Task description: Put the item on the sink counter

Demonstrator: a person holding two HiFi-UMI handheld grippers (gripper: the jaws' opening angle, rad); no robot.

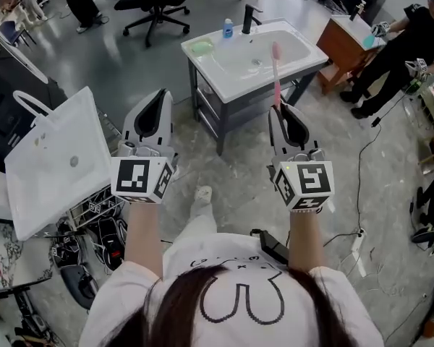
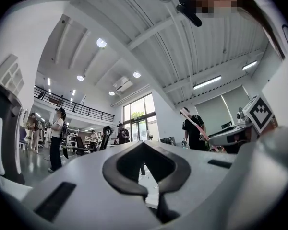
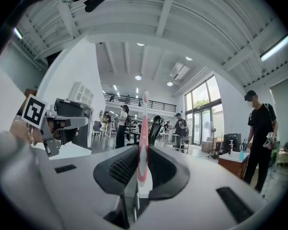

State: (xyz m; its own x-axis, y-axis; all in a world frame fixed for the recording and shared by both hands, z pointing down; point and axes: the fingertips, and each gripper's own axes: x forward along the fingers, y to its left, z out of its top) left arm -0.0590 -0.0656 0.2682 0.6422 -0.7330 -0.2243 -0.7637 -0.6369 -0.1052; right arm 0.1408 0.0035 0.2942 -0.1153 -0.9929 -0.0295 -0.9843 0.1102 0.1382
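A pink toothbrush stands upright in my right gripper, which is shut on its lower handle. In the right gripper view the toothbrush rises straight out between the jaws of the right gripper, bristle head up. My left gripper is held level beside it, shut and holding nothing. The left gripper view shows the left gripper with its jaws together, and the toothbrush off to the right. The white sink counter stands ahead on the floor, beyond both grippers.
On the counter sit a blue bottle, a green soap dish and a black faucet. A white tote bag lies at the left. A wooden cabinet and a person in black are at right. Cables and a power strip lie on the floor.
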